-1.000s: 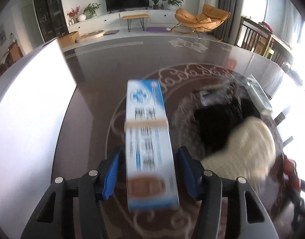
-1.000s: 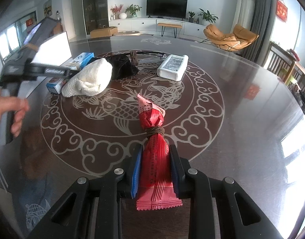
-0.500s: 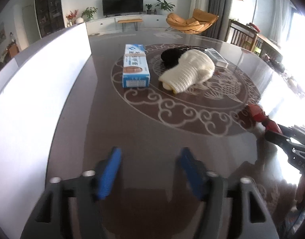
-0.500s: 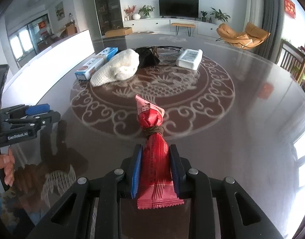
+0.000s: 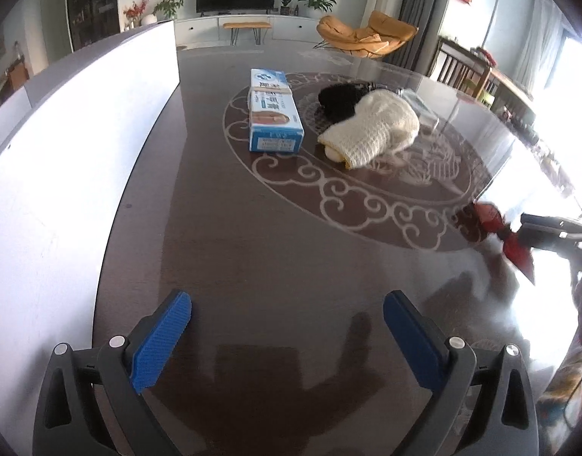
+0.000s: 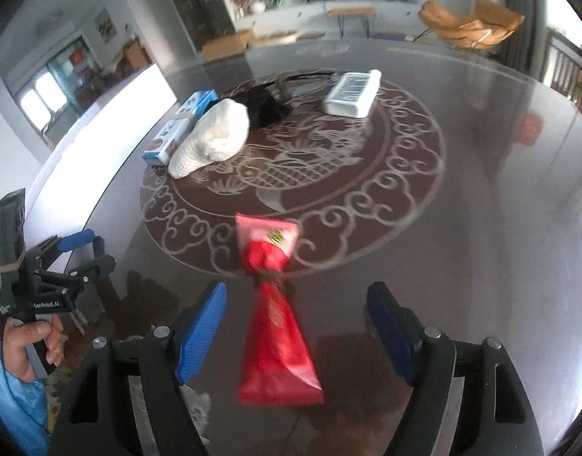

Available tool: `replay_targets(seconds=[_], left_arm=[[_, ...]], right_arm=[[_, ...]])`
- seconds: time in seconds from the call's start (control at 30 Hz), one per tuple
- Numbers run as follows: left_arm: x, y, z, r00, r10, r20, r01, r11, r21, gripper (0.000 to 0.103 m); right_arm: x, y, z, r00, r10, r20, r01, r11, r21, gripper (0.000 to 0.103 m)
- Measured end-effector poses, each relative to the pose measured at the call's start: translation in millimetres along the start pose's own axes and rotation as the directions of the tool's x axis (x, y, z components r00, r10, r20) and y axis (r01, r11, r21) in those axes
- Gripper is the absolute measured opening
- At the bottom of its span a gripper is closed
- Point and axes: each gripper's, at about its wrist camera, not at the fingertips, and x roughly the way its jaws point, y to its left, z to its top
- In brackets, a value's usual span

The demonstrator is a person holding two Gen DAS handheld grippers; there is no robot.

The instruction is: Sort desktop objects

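Note:
In the right wrist view a red snack packet (image 6: 275,326), tied with a brown band at its waist, lies blurred on the dark table. It sits between the opening jaws of my right gripper (image 6: 296,292), and neither blue pad touches it. My left gripper (image 5: 287,304) is opening wide over bare table with nothing between its fingers. A blue-and-white box (image 5: 273,114) lies well ahead of it. A cream knitted item (image 5: 370,129) and a black item (image 5: 340,97) lie beside the box. The left gripper (image 6: 78,250) is held in a hand at the left edge.
A white ribbed pack (image 6: 351,93) lies at the far side of the round table pattern, with cables behind the black item. A tall white panel (image 5: 62,152) runs along the table's left edge. The red packet (image 5: 488,216) and right gripper (image 5: 541,228) sit at the right edge.
My left gripper let go of the blue-and-white box, drew back from it and spread its jaws. The right jaws came off the red packet, which now lies loose between them.

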Motion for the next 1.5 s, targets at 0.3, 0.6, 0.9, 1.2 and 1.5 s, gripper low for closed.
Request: replay_targets(seconds=[0.3, 0.6, 0.9, 1.2, 1.5], left_arm=[[35, 22, 112, 0.999, -0.008, 0.044, 0.014, 0.989, -0.147, 0.103], [111, 18, 167, 0.99, 0.099, -0.103, -0.108, 0.99, -0.086, 0.103], [126, 4, 166, 0.984, 0.161, -0.081, -0.162, 0.987, -0.017, 0.103], [84, -2, 144, 0.994, 0.113, -0.015, -0.113, 0.994, -0.009, 0.043], [-82, 42, 90, 0.98, -0.026, 0.198, 0.048, 0.993, -0.107, 0.043]], right_arm=[[26, 39, -12, 0.988, -0.154, -0.012, 0.15, 0.975, -0.163, 0.043], [22, 38, -17, 0.991, -0.131, -0.007, 0.128, 0.977, -0.169, 0.021], [26, 32, 0, 0.992, -0.072, -0.101, 0.055, 0.984, -0.169, 0.024], [6, 38, 9, 0.995, -0.043, -0.092, 0.03, 0.99, -0.136, 0.02], [-37, 95, 53, 0.997, 0.074, -0.02, -0.077, 0.986, -0.149, 0.02]])
